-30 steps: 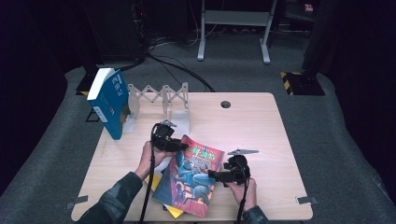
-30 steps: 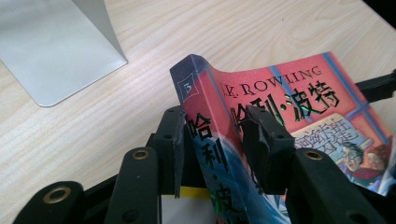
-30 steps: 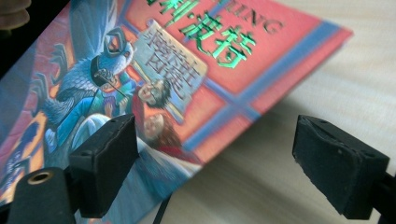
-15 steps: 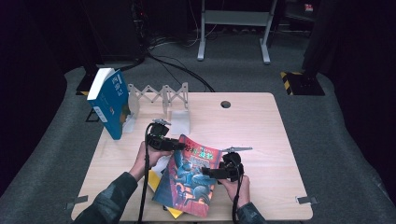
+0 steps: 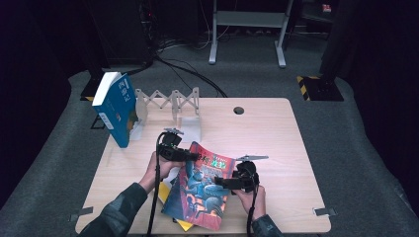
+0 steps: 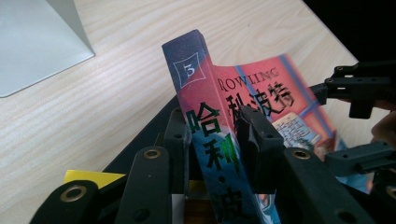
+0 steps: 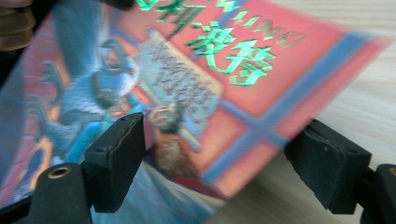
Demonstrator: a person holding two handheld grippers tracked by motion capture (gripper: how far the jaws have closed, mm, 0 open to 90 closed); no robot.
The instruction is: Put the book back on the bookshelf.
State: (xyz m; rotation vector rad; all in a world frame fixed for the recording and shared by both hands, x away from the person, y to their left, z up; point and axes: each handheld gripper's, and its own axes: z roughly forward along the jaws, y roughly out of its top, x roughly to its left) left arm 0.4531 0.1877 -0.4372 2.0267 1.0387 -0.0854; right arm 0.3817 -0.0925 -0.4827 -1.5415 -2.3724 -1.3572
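Observation:
A red and blue paperback book (image 5: 201, 197) hangs tilted over the table's near side, its spine up at the left. My left gripper (image 5: 190, 157) has just been closing and is now shut on the spine. In the left gripper view the pads (image 6: 252, 135) press both sides of the spine of the book (image 6: 210, 93) held in my left gripper (image 6: 215, 135). My right gripper (image 5: 222, 181) sits at the book's right edge. In the right gripper view my right gripper (image 7: 219, 158) is open, and the cover (image 7: 201, 70) lies between the wide-apart pads (image 7: 116, 158).
A blue book (image 5: 116, 106) stands at the left end of a grey accordion rack (image 5: 168, 101), with a white bookend (image 5: 190, 129) beside it. A yellow item (image 5: 182, 225) lies under the held book. The wooden table (image 5: 276, 148) has a cable hole (image 5: 238, 110).
The right gripper has edged slightly left along the book's edge. The left hand has stayed where it was, and the book keeps its tilt.

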